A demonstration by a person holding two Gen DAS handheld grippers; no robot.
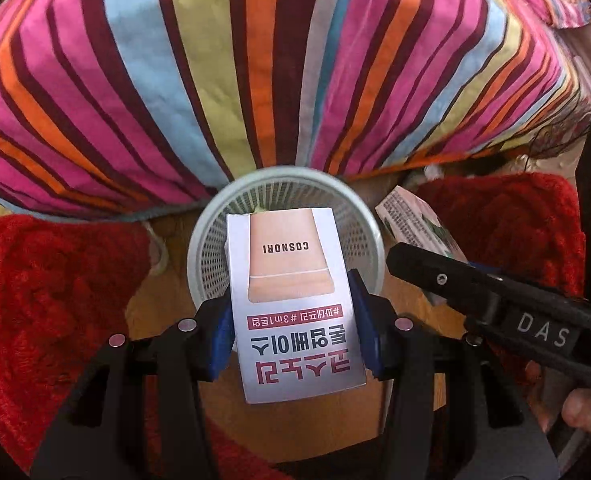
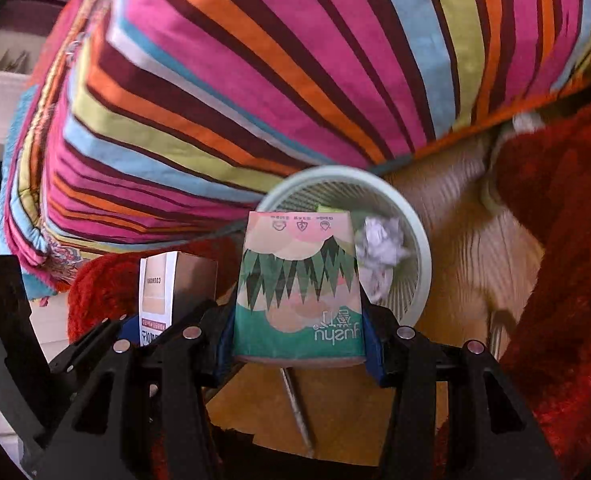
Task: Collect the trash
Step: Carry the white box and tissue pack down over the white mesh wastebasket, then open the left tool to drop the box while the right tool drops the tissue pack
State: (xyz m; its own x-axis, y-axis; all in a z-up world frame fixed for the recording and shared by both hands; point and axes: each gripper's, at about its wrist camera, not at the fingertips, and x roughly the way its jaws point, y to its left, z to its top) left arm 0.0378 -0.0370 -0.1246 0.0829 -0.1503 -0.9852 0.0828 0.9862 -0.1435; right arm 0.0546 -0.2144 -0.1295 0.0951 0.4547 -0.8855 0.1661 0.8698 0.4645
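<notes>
Item: only the right wrist view shows crumpled paper (image 2: pixel 381 246) inside mesh basket (image 2: pixel 421 248). Left gripper (image 1: pixel 293 320) clamps white carton (image 1: pixel 291 304), right gripper (image 2: pixel 299 320) green packet (image 2: pixel 299 292); both long axes point basketward.

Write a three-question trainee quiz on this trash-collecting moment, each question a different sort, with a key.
1. True or false: the left hand-held gripper is empty.
2. What already lies in the mesh basket? A) a crumpled paper ball B) a bottle C) a spoon
3. Fill in: the right hand-held gripper is shut on the ____ box with the leaf print.

Key:
1. False: it clamps the white Cosnori box.
2. A: the crumpled paper ball.
3. green
</notes>
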